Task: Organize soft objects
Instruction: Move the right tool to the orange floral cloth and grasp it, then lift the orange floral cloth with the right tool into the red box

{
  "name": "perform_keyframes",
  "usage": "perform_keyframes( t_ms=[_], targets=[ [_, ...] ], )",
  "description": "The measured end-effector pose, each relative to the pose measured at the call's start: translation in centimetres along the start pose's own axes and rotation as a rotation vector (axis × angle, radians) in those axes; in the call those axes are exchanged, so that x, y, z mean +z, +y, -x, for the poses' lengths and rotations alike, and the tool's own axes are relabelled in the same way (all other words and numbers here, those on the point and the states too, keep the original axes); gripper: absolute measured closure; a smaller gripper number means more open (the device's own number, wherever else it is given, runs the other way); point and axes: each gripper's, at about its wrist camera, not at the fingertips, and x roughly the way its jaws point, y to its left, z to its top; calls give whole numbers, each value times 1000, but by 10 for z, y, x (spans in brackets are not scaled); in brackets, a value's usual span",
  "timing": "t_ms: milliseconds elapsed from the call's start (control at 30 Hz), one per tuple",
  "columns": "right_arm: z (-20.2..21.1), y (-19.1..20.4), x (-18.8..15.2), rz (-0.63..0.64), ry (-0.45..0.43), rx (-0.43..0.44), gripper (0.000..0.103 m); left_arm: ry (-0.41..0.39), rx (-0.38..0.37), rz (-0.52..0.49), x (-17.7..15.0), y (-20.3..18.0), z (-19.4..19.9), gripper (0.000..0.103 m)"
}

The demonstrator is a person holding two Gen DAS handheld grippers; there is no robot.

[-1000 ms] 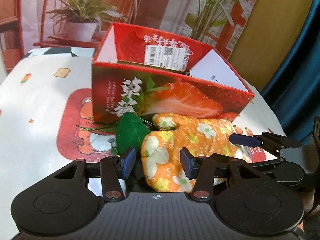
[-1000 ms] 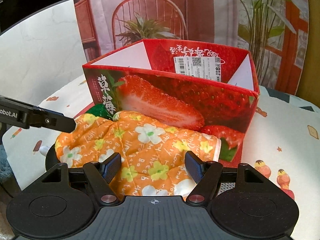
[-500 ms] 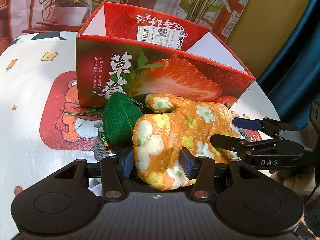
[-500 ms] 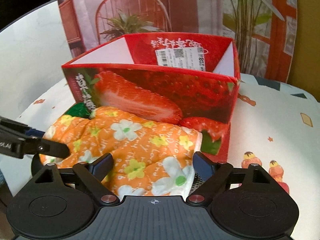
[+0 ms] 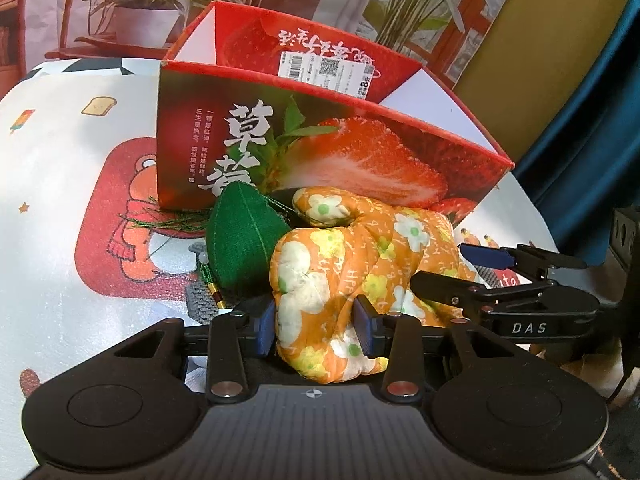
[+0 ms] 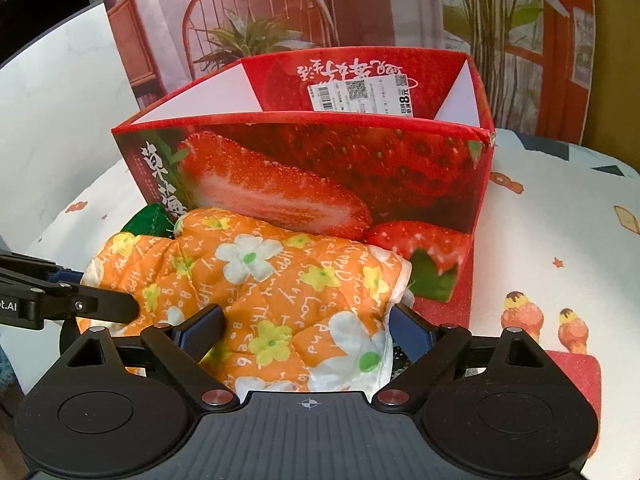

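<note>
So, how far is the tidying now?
Nothing looks done: no soft item shows inside the box. In hand: the left tool is closing on the mitt; the right tool straddles it, open. Left: mitt and green pouch still lie outside the box.

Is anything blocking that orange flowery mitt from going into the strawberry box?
Only the strawberry box's own front wall, which rises right behind the orange mitt, so the mitt must go up over it. The box top is open. The green pouch sits beside the mitt, not across the path.
</note>
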Motion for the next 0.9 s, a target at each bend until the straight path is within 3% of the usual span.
perform_keyframes(
  t_ms=[167,233,600,900],
  targets=[
    [6,9,1,32,-22,9,30,-34,-4,-14,6,-1,10,82],
    [7,12,3,41,-16,15,35,-51,-12,-19,8,-1,14,85],
    [17,16,14,13,-37,56,68,-105,-10,-17,6,-6,24,89],
    [20,23,16,46,-55,64,75,-124,6,-11,4,-4,32,89]
  ],
)
